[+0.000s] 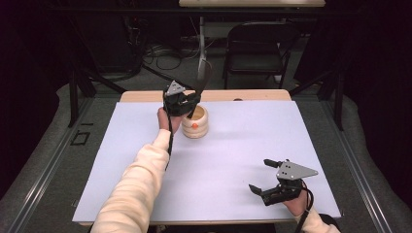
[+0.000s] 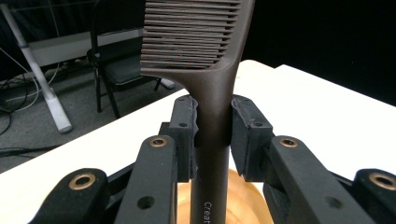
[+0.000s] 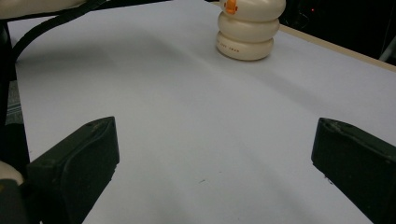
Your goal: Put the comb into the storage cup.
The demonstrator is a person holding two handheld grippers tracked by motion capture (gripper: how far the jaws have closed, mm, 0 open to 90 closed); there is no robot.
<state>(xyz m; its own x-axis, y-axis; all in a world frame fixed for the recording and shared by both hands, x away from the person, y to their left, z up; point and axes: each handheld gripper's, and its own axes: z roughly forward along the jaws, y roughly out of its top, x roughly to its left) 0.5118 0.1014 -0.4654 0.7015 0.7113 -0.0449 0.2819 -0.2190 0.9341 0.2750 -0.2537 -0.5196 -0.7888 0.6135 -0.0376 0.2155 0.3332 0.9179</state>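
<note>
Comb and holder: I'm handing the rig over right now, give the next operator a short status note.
Left gripper: shut on the brown comb, gripping its handle, teeth end up, directly above the cream ribbed holder.
Right gripper: open, holding nothing, near the table's front right.
Done: comb is gripped and lined up over the holder.
Left: whether the handle tip is already inside the holder cannot be told; probably lower it in, then release.

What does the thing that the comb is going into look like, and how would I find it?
Look at the white table, toward its far edge, where the left gripper holds a dark brown comb upright by its handle. Right under the comb stands a cream-coloured holder. It looks like chubby rings stacked up, with a small orange mark on its side; nothing else on the table is shaped like that.
</note>
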